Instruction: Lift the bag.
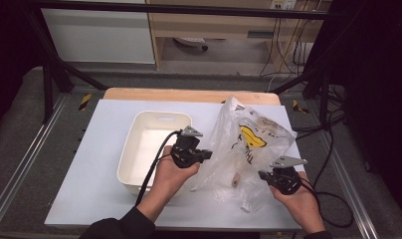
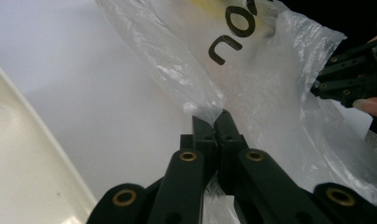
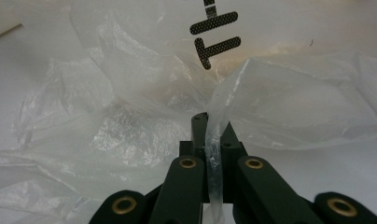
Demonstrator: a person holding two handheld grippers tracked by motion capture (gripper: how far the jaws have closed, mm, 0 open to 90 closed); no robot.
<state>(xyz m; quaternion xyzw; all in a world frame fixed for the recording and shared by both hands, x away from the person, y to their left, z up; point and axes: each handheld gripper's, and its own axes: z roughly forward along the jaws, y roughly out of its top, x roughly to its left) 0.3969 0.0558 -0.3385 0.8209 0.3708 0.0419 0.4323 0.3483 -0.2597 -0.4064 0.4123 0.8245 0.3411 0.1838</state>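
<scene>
- A clear plastic bag (image 1: 244, 149) lies crumpled on the right half of the white table (image 1: 89, 189), just right of a cream plastic bin (image 1: 154, 149) that sits left of centre.
- The bag carries a yellow printed shape (image 1: 252, 137) with dark lettering beside it. From above the words are too small to read.
- In the left gripper view the black letters "no" (image 2: 231, 39) show on the film, seen at an angle, and the rest of the word is cut off.
- In the right gripper view a dotted black "T" (image 3: 217, 49) and part of a next letter sit on the bag above the fingers. They may begin "TH", but I cannot tell for sure.
- The left gripper (image 1: 205, 155), held in the person's left hand (image 1: 174, 172), is at the bag's left edge. Its fingers (image 2: 203, 135) are pressed together, pinching a fold of the film at their tips.
- The right gripper (image 1: 263, 175), in the right hand (image 1: 296, 196), is at the bag's near right side. Its fingers (image 3: 196, 128) are clamped on a thin upright strip of plastic that runs down between them.
- A pale, tan object (image 1: 235, 180) shows through the bag near its near edge, and what it is cannot be told.
- The bin's rim (image 2: 32, 154) curves along the left of the left gripper view.
- A wooden board edge (image 1: 189, 94) shows at the table's far side.
</scene>
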